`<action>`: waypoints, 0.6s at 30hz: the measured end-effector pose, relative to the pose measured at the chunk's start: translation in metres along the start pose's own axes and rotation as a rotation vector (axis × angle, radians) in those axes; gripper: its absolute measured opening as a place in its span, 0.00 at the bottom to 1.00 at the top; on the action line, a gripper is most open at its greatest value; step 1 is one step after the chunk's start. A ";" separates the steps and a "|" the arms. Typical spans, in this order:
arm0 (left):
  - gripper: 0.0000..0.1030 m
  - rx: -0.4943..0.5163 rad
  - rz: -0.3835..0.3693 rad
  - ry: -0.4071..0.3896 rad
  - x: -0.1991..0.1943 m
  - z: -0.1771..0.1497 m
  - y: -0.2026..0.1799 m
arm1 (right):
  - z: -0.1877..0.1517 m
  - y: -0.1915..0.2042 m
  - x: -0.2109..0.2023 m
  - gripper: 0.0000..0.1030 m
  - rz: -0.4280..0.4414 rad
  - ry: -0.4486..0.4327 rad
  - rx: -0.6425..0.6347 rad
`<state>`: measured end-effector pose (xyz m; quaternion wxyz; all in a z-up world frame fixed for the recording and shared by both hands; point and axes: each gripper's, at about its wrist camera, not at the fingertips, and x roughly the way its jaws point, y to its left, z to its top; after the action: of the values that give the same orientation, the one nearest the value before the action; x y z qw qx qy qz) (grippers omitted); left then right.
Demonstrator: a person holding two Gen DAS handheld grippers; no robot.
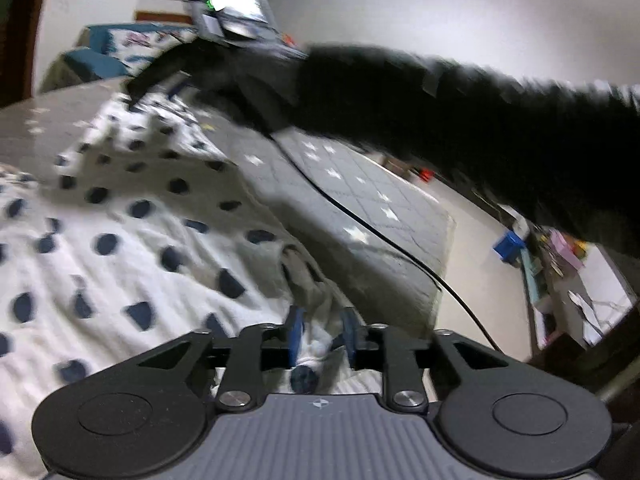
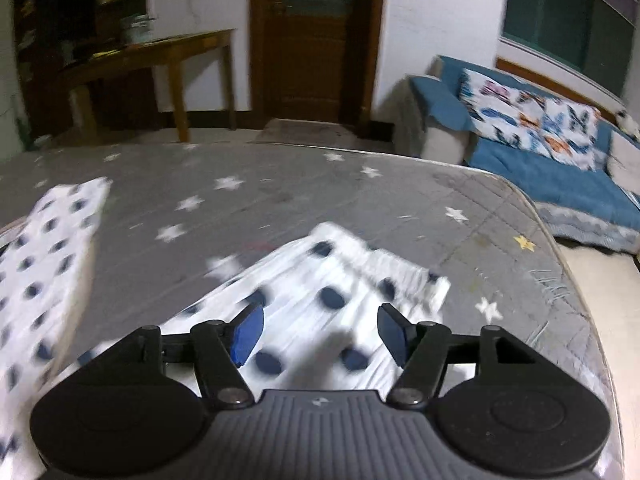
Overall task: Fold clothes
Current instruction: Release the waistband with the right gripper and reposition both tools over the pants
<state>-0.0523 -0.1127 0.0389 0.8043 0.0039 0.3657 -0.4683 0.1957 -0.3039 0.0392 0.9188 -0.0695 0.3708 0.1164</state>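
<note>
A white garment with dark blue dots (image 1: 120, 216) lies spread on a grey star-print mattress (image 1: 360, 184). My left gripper (image 1: 322, 334) sits low at the garment's near edge, and a raised fold of cloth stands between its blue pads (image 1: 295, 332). A thin dark gap shows beside the right pad, so the jaws are open. My right gripper (image 2: 320, 332) hovers open over another dotted part (image 2: 332, 296), gripping nothing. In the left wrist view that gripper (image 1: 138, 86) shows as a blur at the cloth's far end, on a person's black sleeve (image 1: 460, 120).
A black cable (image 1: 360, 222) runs across the mattress toward its right edge. A second dotted piece (image 2: 48, 248) lies on the left. A blue sofa with a patterned cushion (image 2: 536, 120), a wooden table (image 2: 160, 52) and a door (image 2: 316, 40) stand beyond the bed.
</note>
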 end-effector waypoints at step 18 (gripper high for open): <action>0.22 -0.335 0.448 -0.144 -0.082 -0.038 0.082 | -0.120 0.117 -0.129 0.67 0.261 -0.057 -0.229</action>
<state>-0.0362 0.0085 0.0324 0.9011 -0.0817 0.3698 -0.2113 -0.0052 -0.2383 0.0382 0.8920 -0.1215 0.3350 0.2781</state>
